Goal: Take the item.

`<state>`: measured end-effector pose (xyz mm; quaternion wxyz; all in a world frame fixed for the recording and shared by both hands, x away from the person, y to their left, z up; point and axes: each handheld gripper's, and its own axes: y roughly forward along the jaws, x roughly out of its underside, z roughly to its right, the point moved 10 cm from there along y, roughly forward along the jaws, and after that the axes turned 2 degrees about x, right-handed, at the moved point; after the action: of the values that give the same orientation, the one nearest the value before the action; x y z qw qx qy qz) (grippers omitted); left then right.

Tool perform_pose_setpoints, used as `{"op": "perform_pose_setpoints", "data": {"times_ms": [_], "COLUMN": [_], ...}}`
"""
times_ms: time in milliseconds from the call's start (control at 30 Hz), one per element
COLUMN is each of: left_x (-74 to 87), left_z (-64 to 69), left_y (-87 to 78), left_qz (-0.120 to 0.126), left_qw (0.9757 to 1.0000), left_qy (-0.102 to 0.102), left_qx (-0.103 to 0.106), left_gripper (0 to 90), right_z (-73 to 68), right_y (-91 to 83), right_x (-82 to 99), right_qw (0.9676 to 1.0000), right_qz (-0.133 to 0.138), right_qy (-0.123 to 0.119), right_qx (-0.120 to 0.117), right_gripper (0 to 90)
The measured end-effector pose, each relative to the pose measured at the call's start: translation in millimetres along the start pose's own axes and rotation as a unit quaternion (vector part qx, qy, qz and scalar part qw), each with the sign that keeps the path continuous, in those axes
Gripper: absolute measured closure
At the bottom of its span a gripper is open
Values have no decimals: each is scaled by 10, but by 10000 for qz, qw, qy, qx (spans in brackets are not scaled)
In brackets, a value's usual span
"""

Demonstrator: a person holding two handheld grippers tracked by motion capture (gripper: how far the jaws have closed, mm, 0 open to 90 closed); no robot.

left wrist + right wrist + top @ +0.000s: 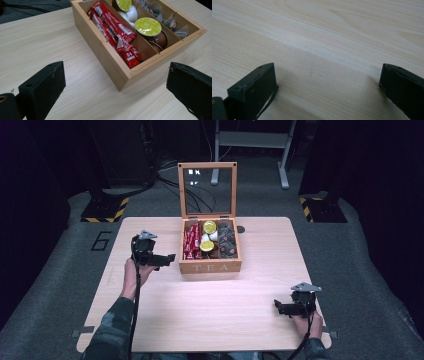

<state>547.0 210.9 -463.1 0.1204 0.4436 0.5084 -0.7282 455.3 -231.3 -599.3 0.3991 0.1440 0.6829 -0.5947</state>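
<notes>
A wooden tea box (210,266) marked TEA stands open at the table's middle back, its glass lid (208,190) upright. Red sachets (113,30) fill its left compartment, capsules with yellow-green lids (148,26) the middle one, and clear-wrapped tea bags (172,23) the right one. My left gripper (167,258) is held open just left of the box, jaws pointing at its front left corner (122,83), with nothing between them. My right gripper (278,307) rests low near the table's front right, open over bare wood (324,62).
The light wooden table (210,315) has a wide bare area in front of the box. A small dark knob (241,229) lies behind the box's right side. Dark floor, cables and stand legs (250,142) surround the table.
</notes>
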Motion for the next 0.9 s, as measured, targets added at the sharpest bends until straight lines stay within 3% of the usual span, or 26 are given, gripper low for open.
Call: {"op": "perform_pose_setpoints", "data": {"times_ms": [300, 400, 900], "left_x": [-205, -262, -448], "left_z": [144, 218, 437], "left_y": [210, 275, 582], "left_qz": [73, 115, 59], "left_qw": [9999, 9994, 9983], "left_qy": [100, 147, 327], "left_qx": [120, 293, 485], "left_gripper": [24, 4, 0], "right_z": [-1, 0, 1], "right_y": [0, 0, 0], "right_x": [0, -1, -2], "right_qw": [10000, 10000, 10000], "right_qz": [0, 4, 7], "right_qy": [4, -2, 1], "right_qx": [-1, -2, 4], "right_gripper": [5, 6, 7]}}
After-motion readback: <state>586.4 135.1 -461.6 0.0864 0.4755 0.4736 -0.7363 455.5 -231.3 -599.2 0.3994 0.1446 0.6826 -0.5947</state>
